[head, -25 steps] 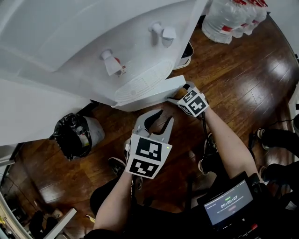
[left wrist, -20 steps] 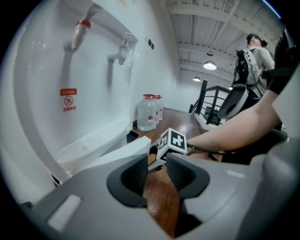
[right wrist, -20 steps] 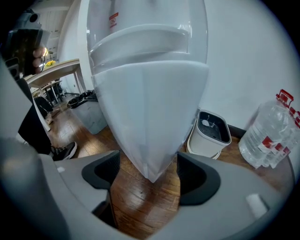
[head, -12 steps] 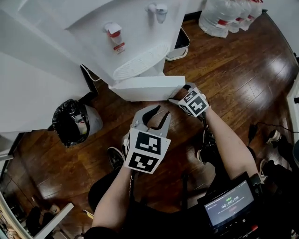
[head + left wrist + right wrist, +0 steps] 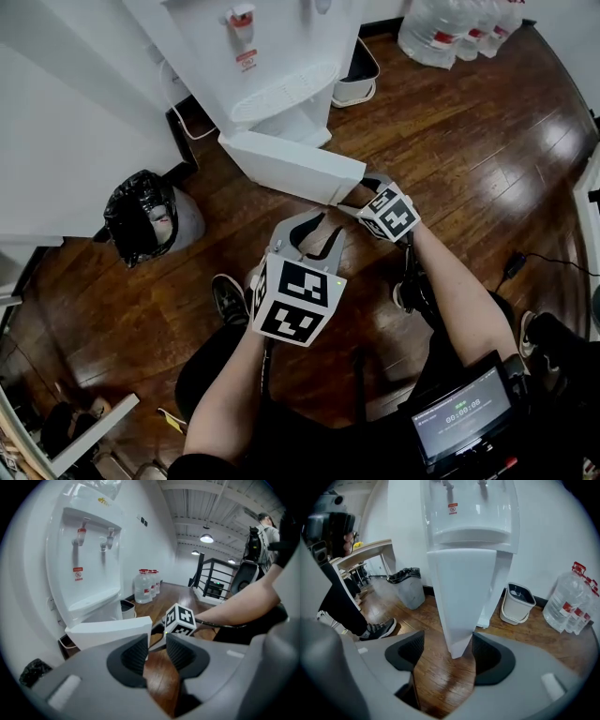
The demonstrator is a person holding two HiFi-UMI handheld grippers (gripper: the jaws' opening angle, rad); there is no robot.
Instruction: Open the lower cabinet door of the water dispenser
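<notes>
The lower cabinet door (image 5: 291, 169) of the water dispenser (image 5: 281, 56) stands swung well out from the cabinet front, its free edge pointing toward the person; a second ago it lay closer to the dispenser's body, so it has come further open as both hands drew back across the wooden floor (image 5: 469, 159). The right gripper (image 5: 447, 641) sits at that free edge; the door's corner stands between its jaws, which have just been closing in on it, though a gap shows beside the left pad, so I judge the jaws apart and not yet clamped. The left gripper (image 5: 157, 644) hangs just below and beside the door with its jaws a little apart and nothing between them, only floor showing through; it takes no part in the pull. The dispenser stands at the floor's far edge, against the wall, with a black-bagged bin (image 5: 141, 220) to its left. The task looks nearly done; a little more swing, or simply letting go, would likely finish it.
</notes>
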